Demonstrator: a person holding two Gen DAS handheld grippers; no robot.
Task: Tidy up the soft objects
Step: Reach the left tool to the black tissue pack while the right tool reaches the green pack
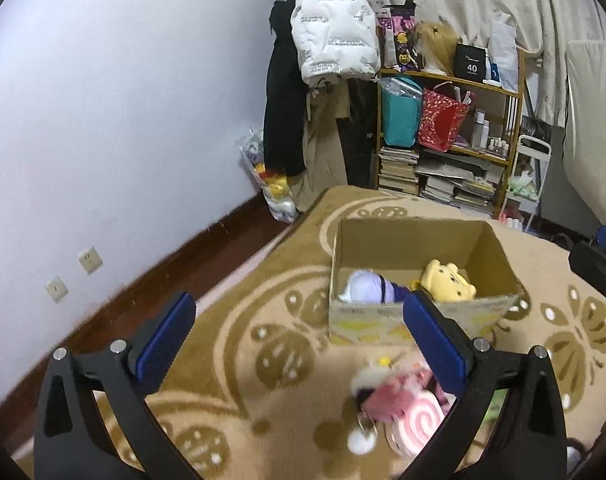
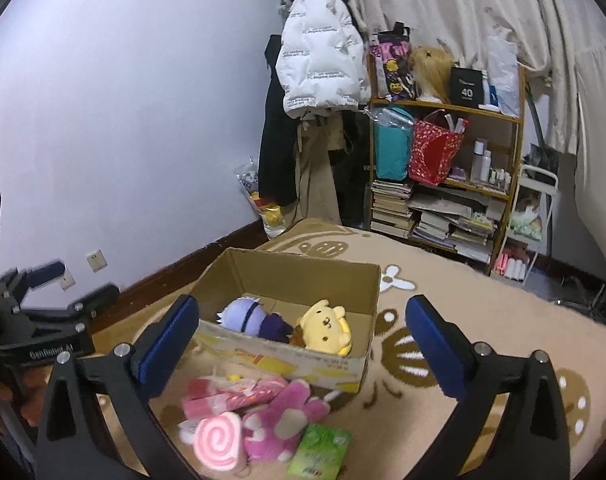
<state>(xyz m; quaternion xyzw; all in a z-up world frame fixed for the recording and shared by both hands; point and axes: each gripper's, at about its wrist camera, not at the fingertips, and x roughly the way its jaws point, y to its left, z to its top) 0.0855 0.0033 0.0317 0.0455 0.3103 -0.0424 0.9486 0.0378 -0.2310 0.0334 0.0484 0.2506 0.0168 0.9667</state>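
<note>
An open cardboard box (image 1: pixel 419 236) (image 2: pixel 303 276) stands on the patterned rug. Inside it lie a purple plush (image 1: pixel 365 286) (image 2: pixel 245 314) and a yellow plush (image 1: pixel 447 278) (image 2: pixel 327 326). In front of the box sits a pile: a pink swirl toy (image 1: pixel 421 422) (image 2: pixel 219 442), a magenta paw glove (image 2: pixel 281 420), pink packets (image 2: pixel 231 394) and a green packet (image 2: pixel 321 454). My left gripper (image 1: pixel 299 338) hangs open and empty above the rug, near side of the box. My right gripper (image 2: pixel 301 342) is open and empty over the box's near wall. The left gripper (image 2: pixel 59 290) also shows at the left in the right wrist view.
A wooden shelf (image 1: pixel 455 148) (image 2: pixel 447 176) with books, bags and bottles stands at the back. Coats (image 1: pixel 331 28) (image 2: pixel 321 64) hang beside it. A bag of toys (image 1: pixel 271 184) leans at the wall. Dark floor borders the rug (image 1: pixel 239 320) on the left.
</note>
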